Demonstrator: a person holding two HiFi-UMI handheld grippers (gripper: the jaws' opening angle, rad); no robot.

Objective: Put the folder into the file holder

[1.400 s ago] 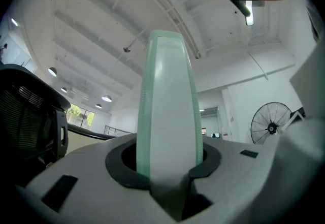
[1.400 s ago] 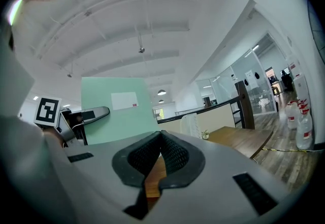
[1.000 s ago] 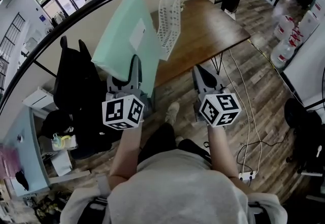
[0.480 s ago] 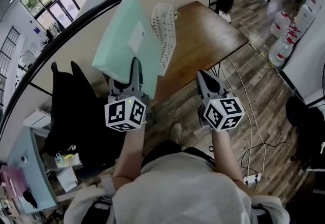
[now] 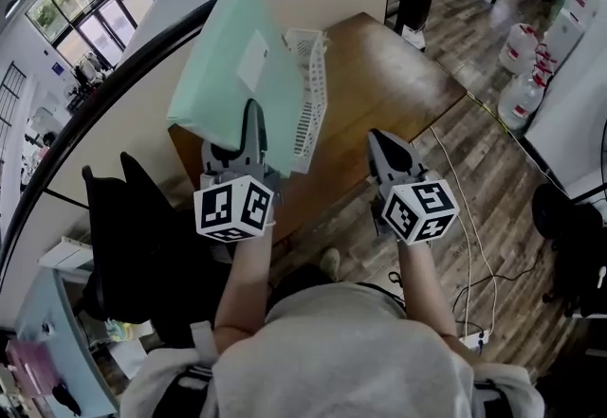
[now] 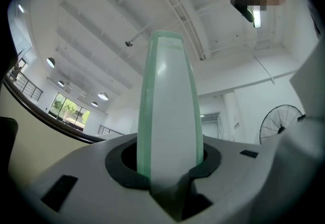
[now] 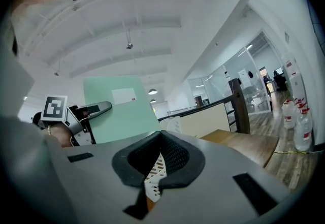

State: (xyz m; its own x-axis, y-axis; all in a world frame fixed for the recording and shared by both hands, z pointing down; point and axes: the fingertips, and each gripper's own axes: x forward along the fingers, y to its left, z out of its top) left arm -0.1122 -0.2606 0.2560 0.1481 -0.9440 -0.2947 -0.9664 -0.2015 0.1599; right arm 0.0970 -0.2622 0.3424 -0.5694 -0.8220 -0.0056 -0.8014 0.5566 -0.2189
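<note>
Carried forward by the left hand-held gripper [image 5: 250, 113], which is clamped on its lower edge, the upright green folder [image 5: 232, 75] has drawn close to the white file holder [image 5: 311, 113] on the wooden surface [image 5: 379, 75]. It is not yet inserted. The right hand-held gripper [image 5: 381, 141] appears closed and empty. The left gripper view shows the clamp on the folder but not the holder.

The left gripper [image 6: 170, 169] gripped a pale green folder [image 6: 170, 111] between its jaws, both dark pads pressing on it. The folder showed edge-on and rose upright, narrowing toward the white ceiling [image 6: 127, 9]. Behind it, bright windows [image 6: 71, 108] and a dark railing [image 6: 30, 88] lay at the left, and a round fan [image 6: 281, 122] stood against the wall at the right.
</note>
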